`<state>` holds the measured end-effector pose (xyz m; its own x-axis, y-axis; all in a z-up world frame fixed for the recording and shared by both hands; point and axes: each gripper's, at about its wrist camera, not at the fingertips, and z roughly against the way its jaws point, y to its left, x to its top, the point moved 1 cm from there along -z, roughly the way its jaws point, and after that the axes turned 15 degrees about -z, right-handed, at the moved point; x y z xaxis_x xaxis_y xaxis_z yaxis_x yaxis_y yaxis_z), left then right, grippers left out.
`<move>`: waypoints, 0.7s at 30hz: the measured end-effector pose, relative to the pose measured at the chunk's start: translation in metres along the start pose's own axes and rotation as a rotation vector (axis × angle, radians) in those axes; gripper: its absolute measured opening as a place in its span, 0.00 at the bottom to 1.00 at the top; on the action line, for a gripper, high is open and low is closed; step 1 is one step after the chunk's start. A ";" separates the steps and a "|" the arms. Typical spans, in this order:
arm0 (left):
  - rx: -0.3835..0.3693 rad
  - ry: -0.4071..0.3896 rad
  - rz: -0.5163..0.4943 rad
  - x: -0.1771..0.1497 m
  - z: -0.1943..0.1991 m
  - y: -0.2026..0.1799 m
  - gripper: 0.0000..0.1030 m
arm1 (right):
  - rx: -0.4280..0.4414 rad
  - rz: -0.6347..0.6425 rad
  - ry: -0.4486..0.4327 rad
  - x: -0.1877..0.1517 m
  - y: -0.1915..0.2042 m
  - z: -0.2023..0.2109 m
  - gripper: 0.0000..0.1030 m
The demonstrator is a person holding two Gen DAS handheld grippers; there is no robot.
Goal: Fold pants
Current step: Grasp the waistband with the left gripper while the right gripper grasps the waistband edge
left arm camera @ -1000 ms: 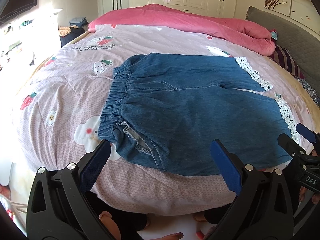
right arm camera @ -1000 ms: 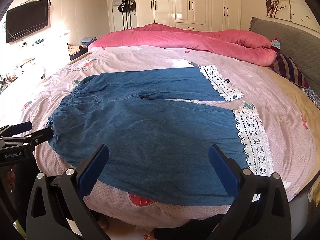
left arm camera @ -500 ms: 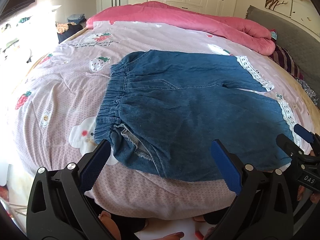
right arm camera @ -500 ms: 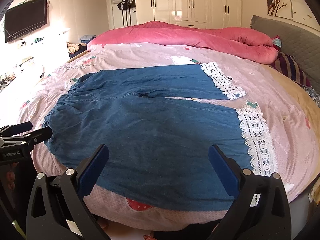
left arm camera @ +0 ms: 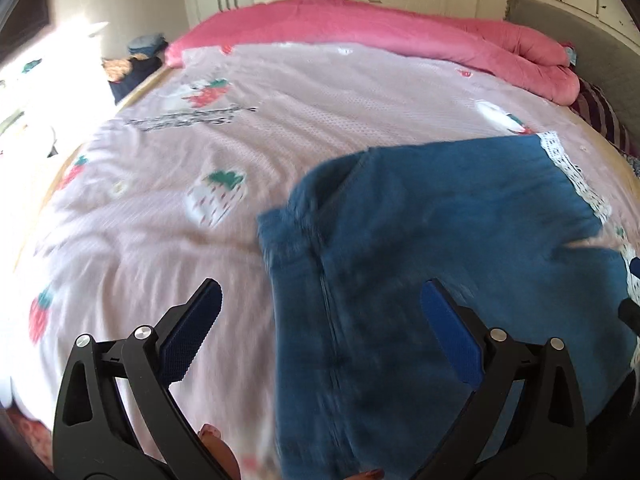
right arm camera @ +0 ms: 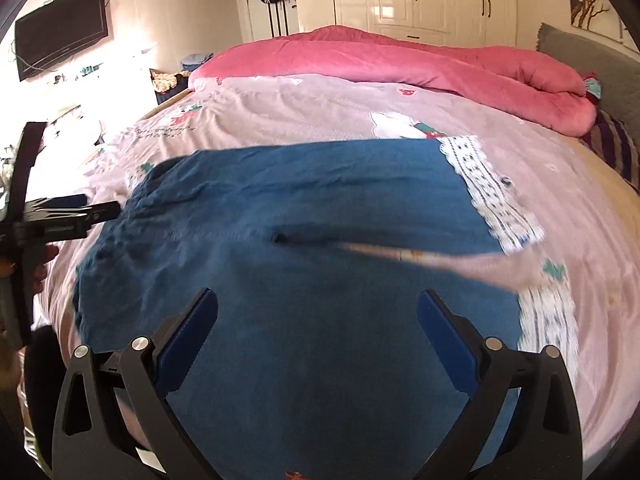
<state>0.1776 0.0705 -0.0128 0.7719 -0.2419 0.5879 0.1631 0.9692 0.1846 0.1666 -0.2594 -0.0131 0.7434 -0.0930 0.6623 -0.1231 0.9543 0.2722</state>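
Observation:
Blue denim pants [right arm camera: 304, 216] with white lace cuffs [right arm camera: 492, 196] lie flat on the pink bed, waistband to the left, legs to the right. In the left wrist view the pants [left arm camera: 440, 240] fill the right half, blurred by motion. My left gripper [left arm camera: 320, 320] is open and empty, low over the waistband end near the bed's front edge. My right gripper [right arm camera: 318, 328] is open and empty, low over the near leg. The left gripper also shows at the left edge of the right wrist view [right arm camera: 68, 216].
A rolled pink duvet [right arm camera: 400, 68] lies along the far side of the bed. A grey headboard [right arm camera: 592, 64] and striped pillow [right arm camera: 616, 144] are at the right. White wardrobes stand behind. A wall television [right arm camera: 60, 44] hangs at the left.
Both grippers have moved forward and down towards the pants, which now look larger and blurred. The left view has swung left. Both stay open and empty.

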 end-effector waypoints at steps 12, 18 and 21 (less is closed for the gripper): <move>-0.074 0.060 -0.029 0.050 -0.074 0.038 0.56 | 0.103 0.105 0.092 0.106 0.014 -0.091 0.96; -0.148 0.081 -0.075 0.052 -0.097 0.031 0.03 | 0.139 0.176 0.170 0.130 0.037 -0.131 0.96; -0.157 0.020 -0.081 0.051 -0.082 0.032 0.02 | 0.112 0.322 0.188 0.133 0.059 -0.147 0.96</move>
<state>0.2724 0.0934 -0.0415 0.7643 -0.3197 0.5601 0.3181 0.9424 0.1039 0.3553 -0.1740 -0.0116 0.7613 0.2695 0.5898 -0.4329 0.8884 0.1528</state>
